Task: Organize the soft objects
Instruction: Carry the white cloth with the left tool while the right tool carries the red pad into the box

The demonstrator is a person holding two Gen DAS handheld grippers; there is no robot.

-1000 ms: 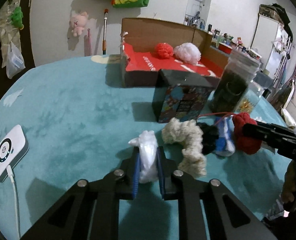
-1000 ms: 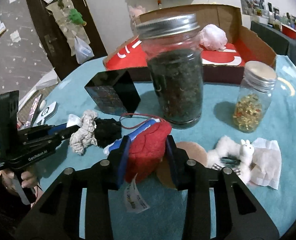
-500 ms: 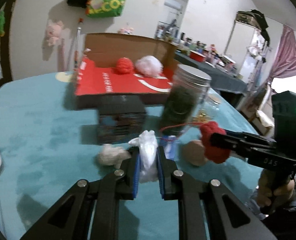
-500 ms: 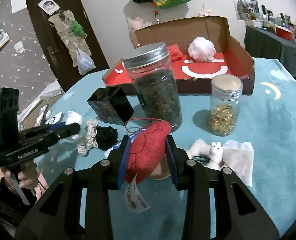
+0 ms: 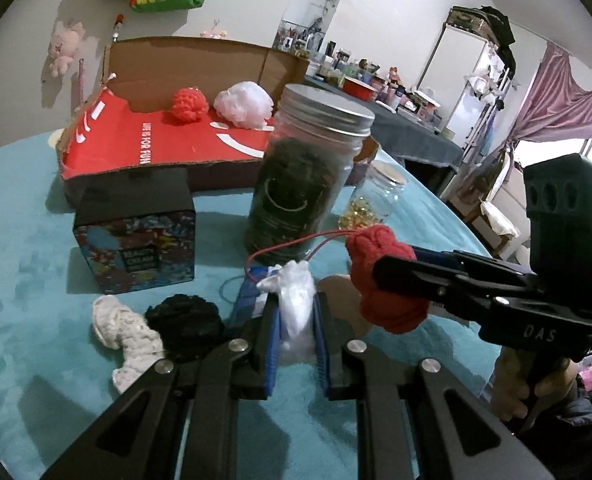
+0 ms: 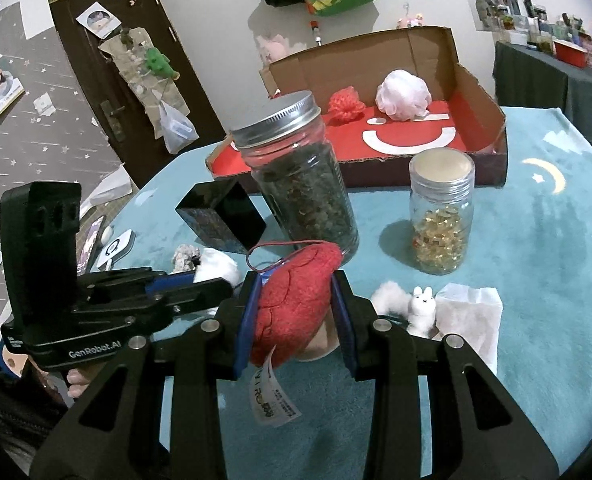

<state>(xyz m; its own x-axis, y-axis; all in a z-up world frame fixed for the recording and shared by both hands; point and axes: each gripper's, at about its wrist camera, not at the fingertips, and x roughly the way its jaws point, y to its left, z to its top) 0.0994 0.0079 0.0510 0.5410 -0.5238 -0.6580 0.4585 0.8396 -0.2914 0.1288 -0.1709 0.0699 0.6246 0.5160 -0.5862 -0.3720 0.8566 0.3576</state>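
Soft objects: my left gripper [image 5: 296, 336] has its jaws clamped on a white soft wad [image 5: 294, 312] | my right gripper [image 6: 297, 312] squeezes a red plush [image 6: 292, 304], jaws partly apart | both above the teal tabletop [image 5: 36, 240] | open cardboard box [image 6: 475, 92] behind holds red and white puffs.

Two glass jars [image 6: 303, 184], two hand-held grippers [image 6: 296, 312], one cardboard box [image 6: 475, 92].

White walls [image 5: 395, 20] enclosed the room; a dark door [image 6: 108, 80] stood left, pink curtains [image 5: 555, 108] hung right.
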